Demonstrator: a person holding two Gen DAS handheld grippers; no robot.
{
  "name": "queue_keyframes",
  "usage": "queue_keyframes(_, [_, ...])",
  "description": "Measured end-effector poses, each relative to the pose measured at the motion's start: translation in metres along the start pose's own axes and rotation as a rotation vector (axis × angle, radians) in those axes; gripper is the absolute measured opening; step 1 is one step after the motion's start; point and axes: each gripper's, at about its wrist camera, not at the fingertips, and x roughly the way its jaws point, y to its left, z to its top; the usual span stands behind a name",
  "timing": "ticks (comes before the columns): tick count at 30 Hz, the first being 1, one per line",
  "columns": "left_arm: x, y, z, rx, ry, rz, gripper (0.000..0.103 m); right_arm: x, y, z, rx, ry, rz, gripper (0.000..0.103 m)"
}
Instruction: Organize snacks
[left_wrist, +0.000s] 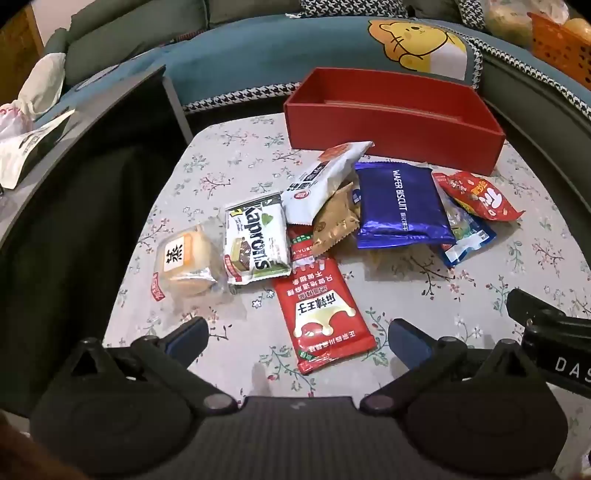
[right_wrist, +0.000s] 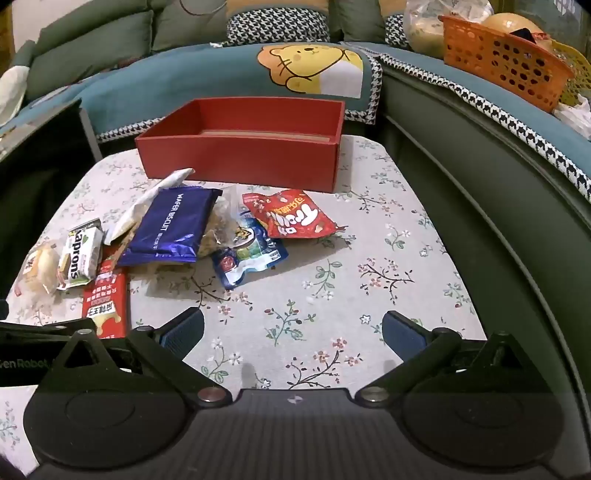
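Several snack packs lie in a heap on the floral tablecloth (left_wrist: 424, 291). A long red sachet (left_wrist: 322, 310) is nearest, then a white-green Kaprons pack (left_wrist: 256, 238), a wrapped cake (left_wrist: 186, 260), a blue wafer biscuit pack (left_wrist: 400, 205), a white pouch (left_wrist: 325, 181) and a red gummy bag (left_wrist: 476, 195). An empty red box (left_wrist: 391, 114) stands behind them. My left gripper (left_wrist: 295, 341) is open and empty over the red sachet's near end. My right gripper (right_wrist: 291, 334) is open and empty above bare cloth, to the right of the heap (right_wrist: 177, 229); the box (right_wrist: 243, 147) is ahead of it.
A teal sofa cover with a bear print (right_wrist: 314, 70) runs behind the table. An orange basket (right_wrist: 506, 59) sits on the sofa at right. A dark side table (left_wrist: 92, 122) with white bags stands at left. The other gripper's body (left_wrist: 554, 332) shows at the left view's right edge.
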Motion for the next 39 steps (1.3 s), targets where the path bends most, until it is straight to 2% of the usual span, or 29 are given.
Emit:
queue_keyframes(11, [0.018, 0.007, -0.006, -0.052, 0.106, -0.016, 0.103, 0.002, 0.002, -0.002, -0.019, 0.0, -0.01, 0.103])
queue_keyframes(19, [0.021, 0.009, -0.004, -0.082, 0.122, -0.016, 0.103, 0.005, 0.007, -0.002, -0.037, 0.016, -0.009, 0.103])
queue_keyframes(39, [0.02, 0.007, -0.006, -0.065, 0.12, -0.016, 0.103, 0.006, 0.007, -0.002, -0.037, 0.03, -0.005, 0.103])
